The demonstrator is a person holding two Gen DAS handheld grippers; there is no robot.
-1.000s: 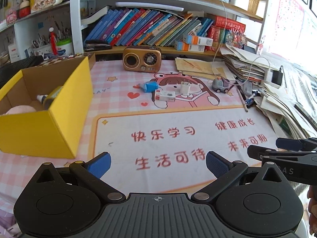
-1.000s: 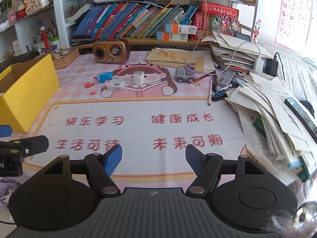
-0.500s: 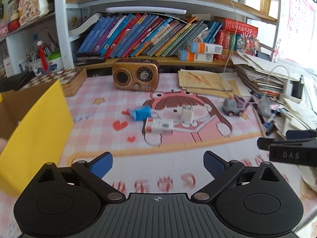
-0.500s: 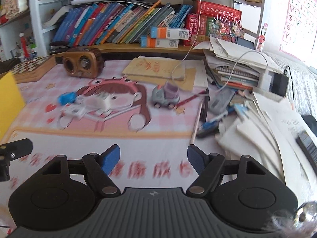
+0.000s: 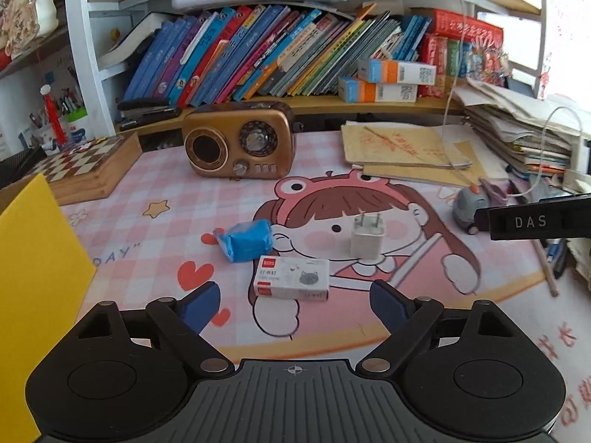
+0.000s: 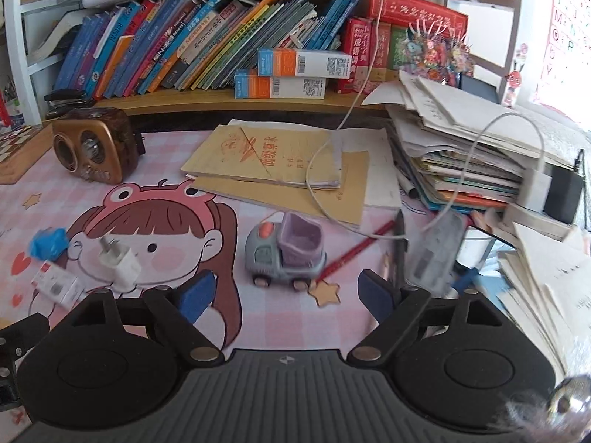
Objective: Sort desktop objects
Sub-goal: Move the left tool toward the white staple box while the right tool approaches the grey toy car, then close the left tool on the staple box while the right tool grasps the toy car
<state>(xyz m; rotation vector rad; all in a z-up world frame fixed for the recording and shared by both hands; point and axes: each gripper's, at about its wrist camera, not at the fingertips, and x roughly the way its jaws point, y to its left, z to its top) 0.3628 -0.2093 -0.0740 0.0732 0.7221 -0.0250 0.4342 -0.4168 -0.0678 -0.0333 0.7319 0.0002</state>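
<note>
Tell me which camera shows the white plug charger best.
The left wrist view. There the charger stands upright, sharp, in full view ahead of the open left gripper, prongs up, behind the small white box. In the right wrist view the charger sits at the far left, tilted by the lens and slightly blurred.

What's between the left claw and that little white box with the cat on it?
Nothing visible. The white box lies flat on the mat just ahead of the open left claw, with bare mat between; the blue packet and charger plug sit beyond it.
</note>
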